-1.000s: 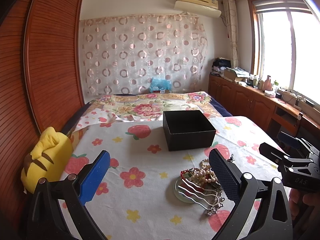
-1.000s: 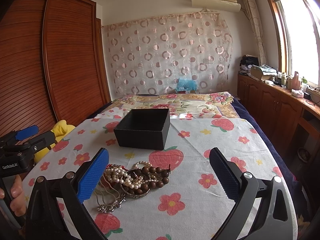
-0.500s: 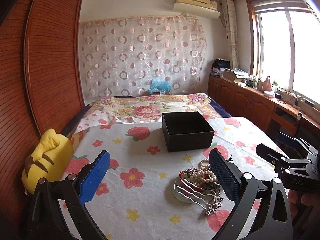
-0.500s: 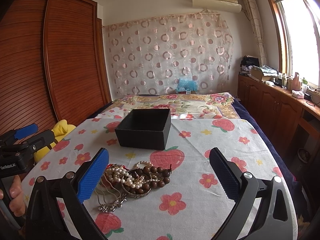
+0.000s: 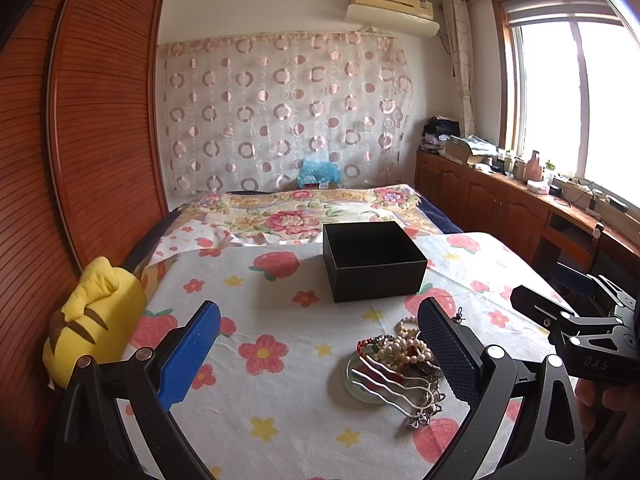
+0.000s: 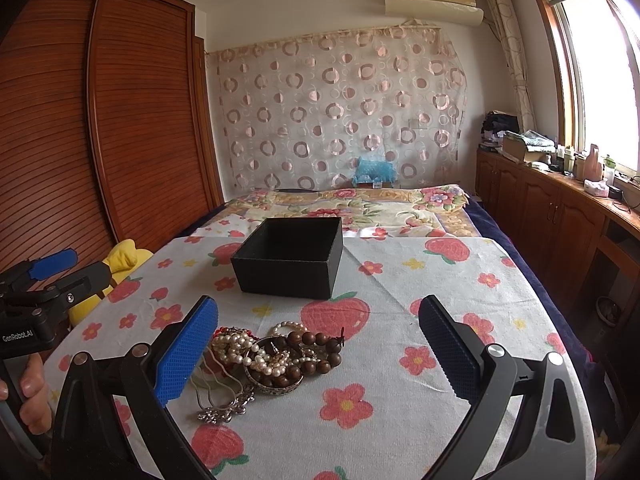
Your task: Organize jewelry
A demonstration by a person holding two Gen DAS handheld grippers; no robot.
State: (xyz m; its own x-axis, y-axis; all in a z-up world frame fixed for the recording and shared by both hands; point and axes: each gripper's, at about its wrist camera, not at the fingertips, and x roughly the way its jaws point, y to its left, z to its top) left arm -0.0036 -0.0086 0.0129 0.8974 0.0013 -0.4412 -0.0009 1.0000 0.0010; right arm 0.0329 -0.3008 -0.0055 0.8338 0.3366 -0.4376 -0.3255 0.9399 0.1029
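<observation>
Two grippers hover above the strawberry-print cloth (image 6: 400, 380), each with its blue-padded fingers spread wide and holding nothing. The left gripper (image 5: 318, 344) reads "GenRobot.AI" on its body in the right wrist view; the right gripper (image 6: 318, 344) shows "DAS" in the left. The jewelry pile (image 6: 272, 356) of pearls, wooden beads and a silver hairpin lies between them, near the right gripper's left finger. Beyond it sits an open black box (image 6: 290, 258).
</observation>
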